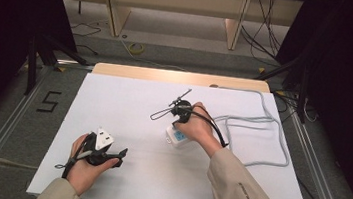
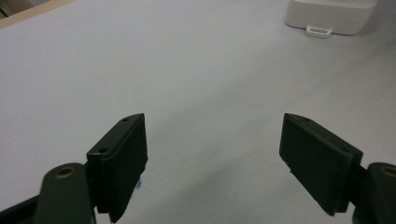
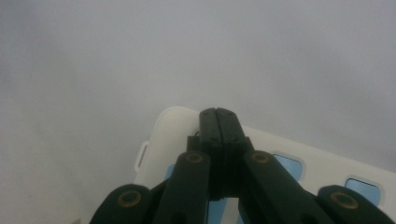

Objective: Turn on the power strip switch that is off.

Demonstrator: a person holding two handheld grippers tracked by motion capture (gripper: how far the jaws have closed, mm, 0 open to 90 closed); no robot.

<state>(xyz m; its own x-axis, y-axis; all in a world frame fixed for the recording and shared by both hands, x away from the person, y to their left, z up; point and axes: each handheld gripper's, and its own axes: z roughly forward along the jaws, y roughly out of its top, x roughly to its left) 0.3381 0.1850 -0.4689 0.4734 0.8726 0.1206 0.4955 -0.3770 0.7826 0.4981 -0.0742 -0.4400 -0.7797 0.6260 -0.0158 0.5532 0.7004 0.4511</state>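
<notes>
I see a white power strip (image 1: 176, 136) lying near the middle of the white table (image 1: 128, 104), under my right hand (image 1: 200, 127). Its top carries pale blue panels; if there is writing on them, I cannot read it. In the right gripper view the strip's rounded corner (image 3: 177, 126) has a small tab on its edge, and the right gripper (image 3: 219, 116) sits directly over that end — jaws pressed flat together with nothing between them, tips over the strip's top face, though I cannot tell whether they touch it.

A grey cable (image 1: 261, 134) runs from beside the strip in loose loops over the right part of the table and up to its far edge.

My left gripper (image 2: 212, 140) rests well apart, toward the near left — jaws spread wide, only bare tabletop between them. In its view the strip (image 2: 331, 16) shows at the far upper right.

On the floor left of the table I read a black "5" (image 1: 49, 101). Wooden furniture legs (image 1: 116, 12) and loose wires lie beyond.
</notes>
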